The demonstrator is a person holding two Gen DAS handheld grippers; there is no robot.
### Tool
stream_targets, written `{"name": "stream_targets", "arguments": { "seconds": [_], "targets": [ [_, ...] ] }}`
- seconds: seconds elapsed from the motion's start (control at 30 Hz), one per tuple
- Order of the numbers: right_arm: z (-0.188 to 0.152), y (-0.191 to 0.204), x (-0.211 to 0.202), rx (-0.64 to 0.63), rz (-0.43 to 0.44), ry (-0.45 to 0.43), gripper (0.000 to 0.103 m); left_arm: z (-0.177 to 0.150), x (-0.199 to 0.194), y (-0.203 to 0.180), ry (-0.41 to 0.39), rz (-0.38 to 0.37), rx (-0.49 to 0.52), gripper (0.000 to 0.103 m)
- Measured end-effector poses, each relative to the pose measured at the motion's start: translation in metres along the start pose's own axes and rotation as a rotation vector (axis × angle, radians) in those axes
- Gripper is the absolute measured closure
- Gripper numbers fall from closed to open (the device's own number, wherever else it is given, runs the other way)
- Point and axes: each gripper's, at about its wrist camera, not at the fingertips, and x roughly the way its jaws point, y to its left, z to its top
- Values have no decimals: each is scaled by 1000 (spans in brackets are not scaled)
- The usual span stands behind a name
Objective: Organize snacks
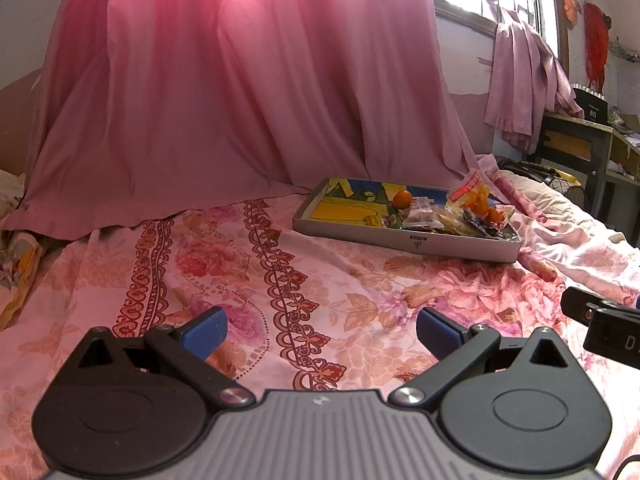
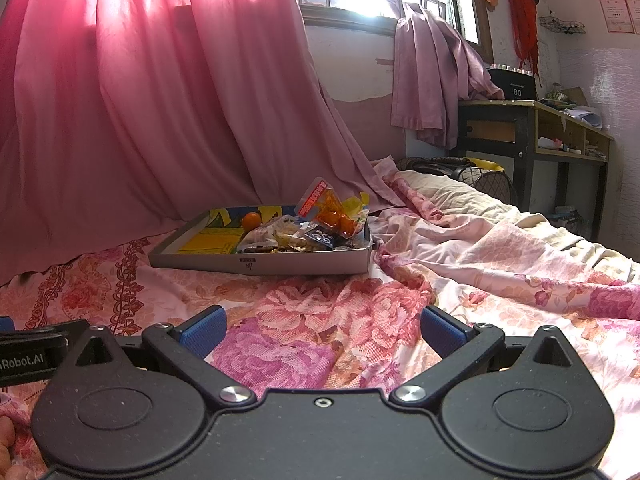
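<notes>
The printing on the crinkly snack packets (image 2: 316, 236) piled in the shallow grey cardboard tray (image 2: 304, 265) is too small to read, and so is the little logo on the tray's front wall. The packets overlap, so whatever's at the bottom of the pile is hidden. A small green item (image 1: 394, 218) under the round orange fruit (image 1: 402, 199) is mostly covered, can't tell what it is. The other black gripper (image 1: 604, 322) is cut off by the right frame edge in the left wrist view. The hanging pink curtain (image 1: 224, 92) hides the far edge of the bed. A bit of a hand (image 2: 6, 442) pokes in at the bottom left, mostly cropped.
</notes>
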Motion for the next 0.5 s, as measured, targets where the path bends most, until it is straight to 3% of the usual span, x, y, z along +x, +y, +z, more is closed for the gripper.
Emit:
{"name": "stream_targets", "arguments": {
  "seconds": [0.5],
  "targets": [
    [1,0,0,0,-1,0,1,0,0,-1,5,2,5,0]
  ]
}}
